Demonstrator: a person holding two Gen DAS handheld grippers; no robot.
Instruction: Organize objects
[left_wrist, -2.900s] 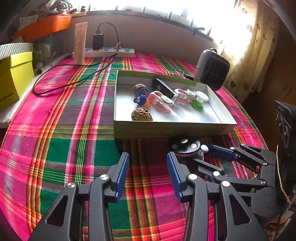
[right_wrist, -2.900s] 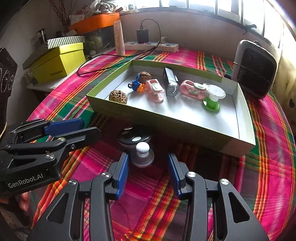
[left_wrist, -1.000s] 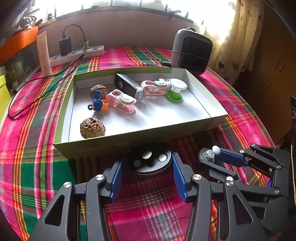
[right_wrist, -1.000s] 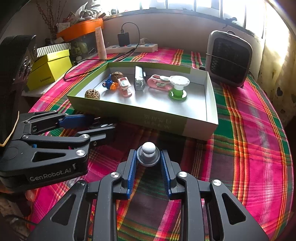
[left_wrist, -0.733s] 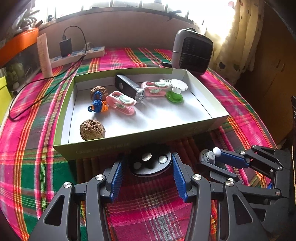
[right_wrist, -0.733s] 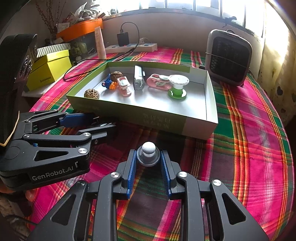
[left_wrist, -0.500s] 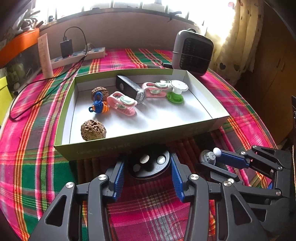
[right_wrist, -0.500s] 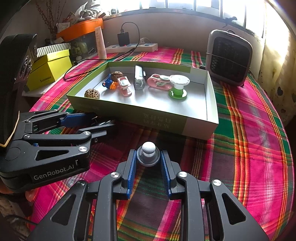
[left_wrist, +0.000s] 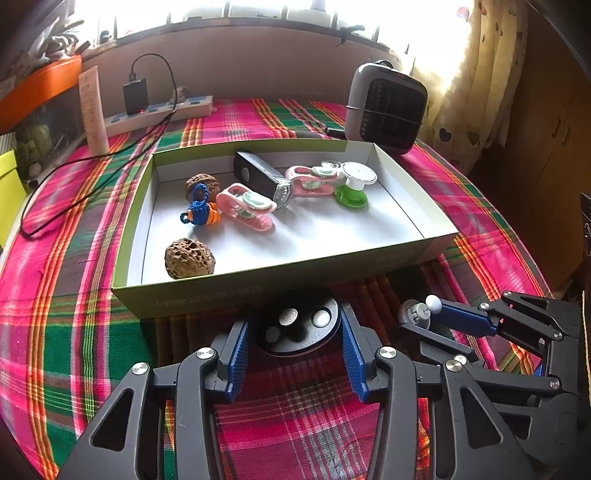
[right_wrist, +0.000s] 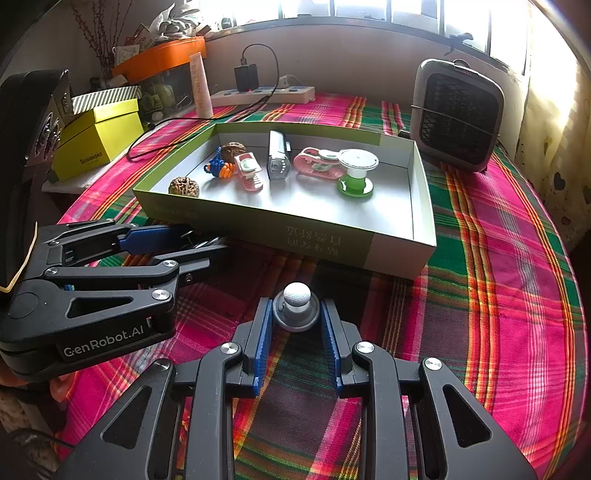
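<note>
A: What does the left wrist view show?

B: The left gripper (left_wrist: 293, 334) has its blue pads on both sides of a black round disc (left_wrist: 298, 328) with three silver buttons; the pads touch its edges, so it is squeezing the disc; the disc sits on the plaid cloth (left_wrist: 66, 295) just in front of the green box (left_wrist: 207, 293).

A: Can the right wrist view see that disc?

B: No; the left gripper's arms hide it there; but that view shows the right gripper (right_wrist: 296, 314) clamped tight on a small grey knob (right_wrist: 295, 308) with a white ball on top; the knob rests on the cloth, near the box's front wall.

A: What else shows in only one view?

B: The yellow box (right_wrist: 98, 142) shows whole in the right view; the left view sees only a sliver; both views see inside the green box; two walnuts, pink clips, a black gadget and a green and white spool lie there.
</note>
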